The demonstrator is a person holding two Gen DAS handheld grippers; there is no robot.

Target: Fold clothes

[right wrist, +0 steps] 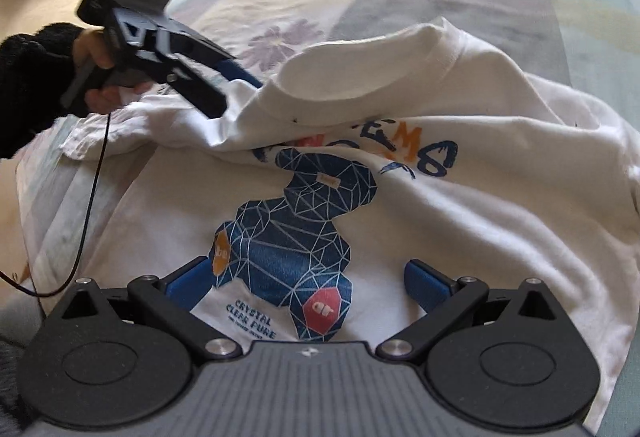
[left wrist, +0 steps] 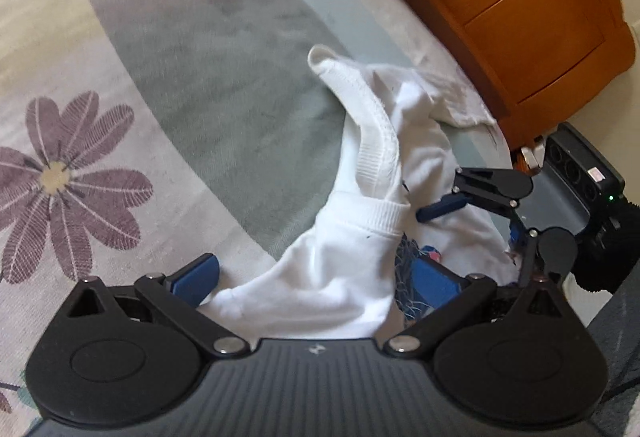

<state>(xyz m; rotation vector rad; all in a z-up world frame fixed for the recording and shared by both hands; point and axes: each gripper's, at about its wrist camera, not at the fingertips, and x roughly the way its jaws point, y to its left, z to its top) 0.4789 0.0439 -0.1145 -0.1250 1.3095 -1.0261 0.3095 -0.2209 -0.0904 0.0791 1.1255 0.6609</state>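
shirt: white T-shirt [right wrist: 460, 205] with blue bear print [right wrist: 296, 237], lying rumpled on floral bedspread [left wrist: 140, 49]; print faces up, collar [right wrist: 360, 77] lifted off the chest, one sleeve bunched toward the bed edge.
left gripper [left wrist: 316, 277]: fingers spread wide, cloth near the collar heaped between them; not pinched as far as the left wrist view shows. Seen from the right wrist view, blue fingers [right wrist: 236, 71] reach to the collar's edge.
right gripper [right wrist: 308, 281]: spread wide, hovering low over the print's lower part, no cloth between the fingers.
stage: ambiguous; fits shirt being laid out flat as well as a fold being released. No call on which.
risk 1: closing left on the heap likely catches several layers, front and back together, so a lift drags the whole body and skews it.
risk 2: collar rib is thick and springy; a shallow bite may slip out mid-pull.
risk 3: wooden nightstand [left wrist: 520, 17] close beside the bed edge; a wide swing could clip it.
risk 4: black cable [right wrist: 92, 205] trails over the cloth; could snag.
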